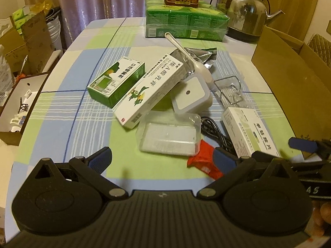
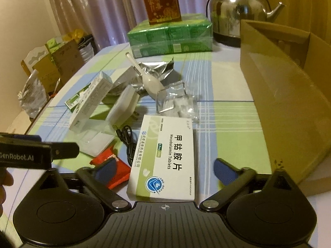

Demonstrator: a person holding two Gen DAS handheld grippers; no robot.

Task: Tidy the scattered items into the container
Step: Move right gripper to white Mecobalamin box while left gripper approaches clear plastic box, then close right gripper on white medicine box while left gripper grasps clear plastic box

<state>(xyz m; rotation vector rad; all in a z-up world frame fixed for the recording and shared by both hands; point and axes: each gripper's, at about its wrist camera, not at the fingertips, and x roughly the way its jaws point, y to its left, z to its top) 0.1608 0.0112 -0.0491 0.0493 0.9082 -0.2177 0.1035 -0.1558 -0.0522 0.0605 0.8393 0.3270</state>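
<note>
Both the left gripper (image 1: pixel 162 159) and right gripper (image 2: pixel 165 170) are spread wide, grasping nothing. The red packet (image 1: pixel 203 163) lies partly hidden behind a fingertip. The cardboard box (image 2: pixel 285 95) runs off-frame.

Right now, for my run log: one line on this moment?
left gripper open | right gripper open, straddling Mecobalamin box | cardboard box right

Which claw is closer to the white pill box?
Right. The right gripper is open around the pill box; the left gripper sits off to its left, over the clear case.
</note>
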